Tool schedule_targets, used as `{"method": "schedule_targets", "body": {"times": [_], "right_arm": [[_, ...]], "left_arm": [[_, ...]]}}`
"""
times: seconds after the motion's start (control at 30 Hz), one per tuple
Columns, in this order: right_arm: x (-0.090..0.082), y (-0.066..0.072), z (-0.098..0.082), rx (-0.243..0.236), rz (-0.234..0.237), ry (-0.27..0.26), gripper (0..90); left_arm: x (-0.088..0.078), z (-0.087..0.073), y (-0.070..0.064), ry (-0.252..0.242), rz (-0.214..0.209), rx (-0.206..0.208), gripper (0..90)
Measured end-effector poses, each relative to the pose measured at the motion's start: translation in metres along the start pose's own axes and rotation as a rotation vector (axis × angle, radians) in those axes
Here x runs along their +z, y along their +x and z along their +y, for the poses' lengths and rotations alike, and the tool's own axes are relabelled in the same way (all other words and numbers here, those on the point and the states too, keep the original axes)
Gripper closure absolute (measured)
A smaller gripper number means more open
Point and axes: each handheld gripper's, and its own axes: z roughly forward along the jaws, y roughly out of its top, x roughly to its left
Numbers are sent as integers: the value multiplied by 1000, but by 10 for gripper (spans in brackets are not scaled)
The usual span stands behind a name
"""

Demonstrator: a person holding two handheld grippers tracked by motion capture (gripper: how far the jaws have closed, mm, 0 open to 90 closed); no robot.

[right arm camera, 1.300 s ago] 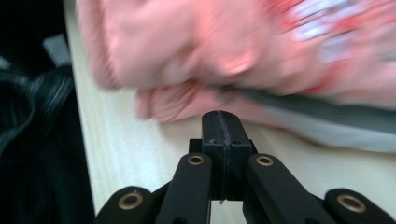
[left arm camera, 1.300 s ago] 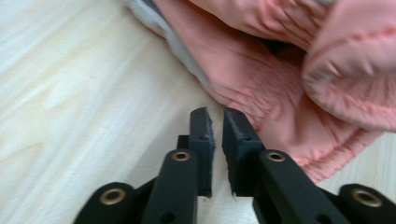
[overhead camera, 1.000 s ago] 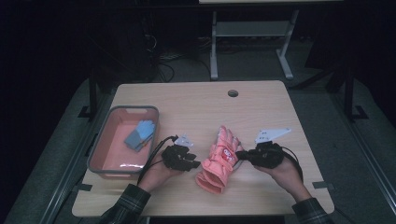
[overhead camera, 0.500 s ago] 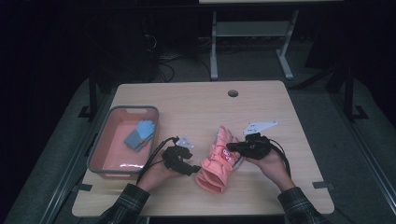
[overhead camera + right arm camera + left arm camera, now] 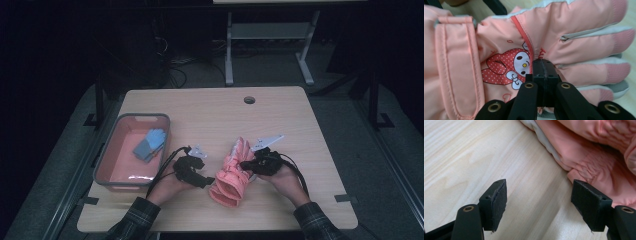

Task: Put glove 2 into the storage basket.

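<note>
Tabletop [image 5: 210,107] of light wood carries a pink glove [image 5: 231,172] near its front edge, between the two hands. The glove lies with its fingers pointing away from the person and its cuff toward the front edge. A grey bin [image 5: 162,131] with a pink inside stands at the left side of the tabletop, and a blue glove [image 5: 150,143] lies inside it, toward its far right part. The left tongs [image 5: 209,181] are low at the tabletop, just beside the cuff end of the pink glove. In the left gripper view the left tongs [image 5: 537,201] stand wide apart, with bare wood between the pads; the right pad [image 5: 589,205] is close against the pink fabric [image 5: 599,157], but I cannot tell if it touches it. The right tongs [image 5: 245,164] are at the right side of the pink glove, about at its middle. In the right gripper view the right tongs [image 5: 544,75] are pressed together on the back of the glove [image 5: 574,30], just beside a printed cartoon rabbit [image 5: 507,66] with a red dotted hood, and they seem to pinch a small fold of fabric there. A strap [image 5: 457,65] runs across the wrist part of the glove at the left of this view. A cable [image 5: 162,172] goes from the left tongs back toward the person.
</note>
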Motion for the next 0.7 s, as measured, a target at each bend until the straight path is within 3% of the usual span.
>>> {"method": "schedule_targets", "body": {"times": [0.1, 0.23, 0.4, 0.5, 0.7], "right_arm": [[3, -2, -3, 23, 10, 10, 900], [6, 0, -5, 8, -7, 11, 900], [7, -2, -6, 6, 7, 5, 900], [7, 0, -6, 8, 1, 8, 900], [6, 0, -5, 5, -1, 14, 900]], "left_arm": [[-1, 2, 2, -9, 10, -10, 285], [-5, 9, 5, -38, 24, -27, 280], [-13, 24, 9, -81, 25, -31, 277], [-17, 33, 10, -105, 15, -27, 264], [-20, 54, 8, -142, -47, -16, 223]]}}
